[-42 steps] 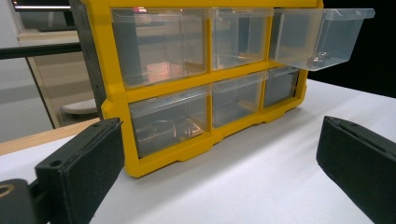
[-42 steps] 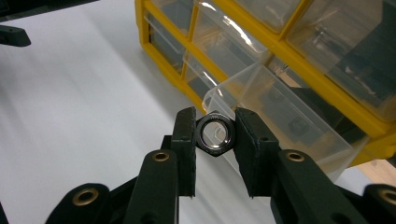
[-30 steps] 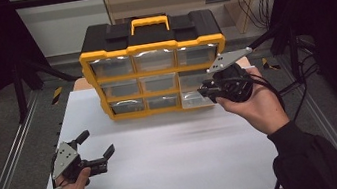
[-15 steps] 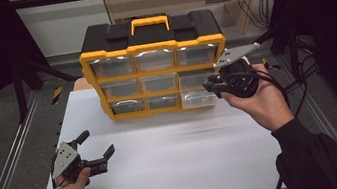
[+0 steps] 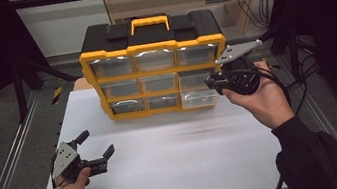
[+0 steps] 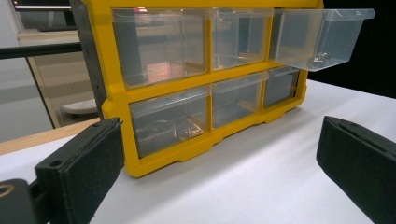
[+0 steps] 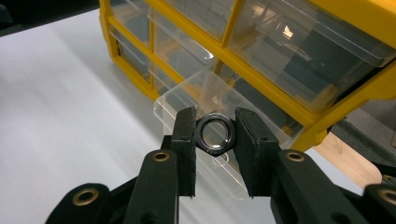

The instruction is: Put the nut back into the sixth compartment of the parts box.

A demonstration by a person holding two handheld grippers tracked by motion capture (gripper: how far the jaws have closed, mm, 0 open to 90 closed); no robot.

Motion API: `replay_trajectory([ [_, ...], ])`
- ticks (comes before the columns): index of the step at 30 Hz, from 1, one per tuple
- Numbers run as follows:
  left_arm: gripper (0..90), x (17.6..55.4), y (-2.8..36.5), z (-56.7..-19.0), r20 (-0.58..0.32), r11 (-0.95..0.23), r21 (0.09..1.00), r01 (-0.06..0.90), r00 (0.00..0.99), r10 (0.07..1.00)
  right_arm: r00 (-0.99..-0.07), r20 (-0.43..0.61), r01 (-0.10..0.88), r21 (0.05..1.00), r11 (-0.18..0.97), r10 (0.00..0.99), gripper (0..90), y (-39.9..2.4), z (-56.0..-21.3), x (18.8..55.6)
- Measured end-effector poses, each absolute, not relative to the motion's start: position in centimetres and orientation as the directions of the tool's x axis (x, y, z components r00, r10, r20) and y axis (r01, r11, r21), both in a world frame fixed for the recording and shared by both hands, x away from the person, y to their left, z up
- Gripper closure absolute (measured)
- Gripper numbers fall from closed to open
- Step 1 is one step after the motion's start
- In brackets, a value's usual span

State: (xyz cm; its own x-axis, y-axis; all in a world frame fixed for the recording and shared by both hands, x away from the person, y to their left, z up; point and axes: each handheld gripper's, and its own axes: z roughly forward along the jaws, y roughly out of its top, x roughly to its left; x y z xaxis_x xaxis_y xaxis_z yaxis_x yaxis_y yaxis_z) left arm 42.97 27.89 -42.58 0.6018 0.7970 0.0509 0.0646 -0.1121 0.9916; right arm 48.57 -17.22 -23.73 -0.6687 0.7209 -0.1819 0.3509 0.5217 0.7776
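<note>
A yellow and black organizer [image 5: 152, 47] with clear drawers stands at the back of the white table. A right-hand clear drawer [image 5: 200, 99] is pulled out; the left gripper view shows this drawer [image 6: 322, 37] in the middle row. My right gripper [image 5: 211, 82] hovers just right of it, shut on a shiny metal hex nut [image 7: 214, 134]. In the right gripper view the nut hangs over the open drawer [image 7: 184, 100]. My left gripper [image 5: 96, 144] rests low at the table's front left, jaws wide open and nothing between them, facing the organizer [image 6: 116, 100].
The white table top [image 5: 176, 159] stretches between the two hands. Metal rails [image 5: 12, 158] run along the table's left side. Cables [image 5: 301, 84] trail from the right gripper past the table's right edge. The other drawers sit closed.
My right gripper has drifted slightly to the right with the nut still clamped. The left gripper has stayed where it was.
</note>
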Motion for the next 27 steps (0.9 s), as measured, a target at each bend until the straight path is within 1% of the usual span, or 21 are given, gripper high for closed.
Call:
replay_trajectory([
  [14,0.8,42.9,28.0,-42.5,0.049,-0.109,0.992,0.064,0.6,0.798,-0.642,-0.188,0.382,0.762,0.523,0.743,69.9,-17.6,-24.1,50.3],
  [27,0.8,42.9,28.0,-42.5,0.049,-0.108,0.992,0.062,0.599,0.799,-0.637,-0.21,0.376,0.755,0.537,0.742,69.9,-17.0,-24.2,51.0],
])
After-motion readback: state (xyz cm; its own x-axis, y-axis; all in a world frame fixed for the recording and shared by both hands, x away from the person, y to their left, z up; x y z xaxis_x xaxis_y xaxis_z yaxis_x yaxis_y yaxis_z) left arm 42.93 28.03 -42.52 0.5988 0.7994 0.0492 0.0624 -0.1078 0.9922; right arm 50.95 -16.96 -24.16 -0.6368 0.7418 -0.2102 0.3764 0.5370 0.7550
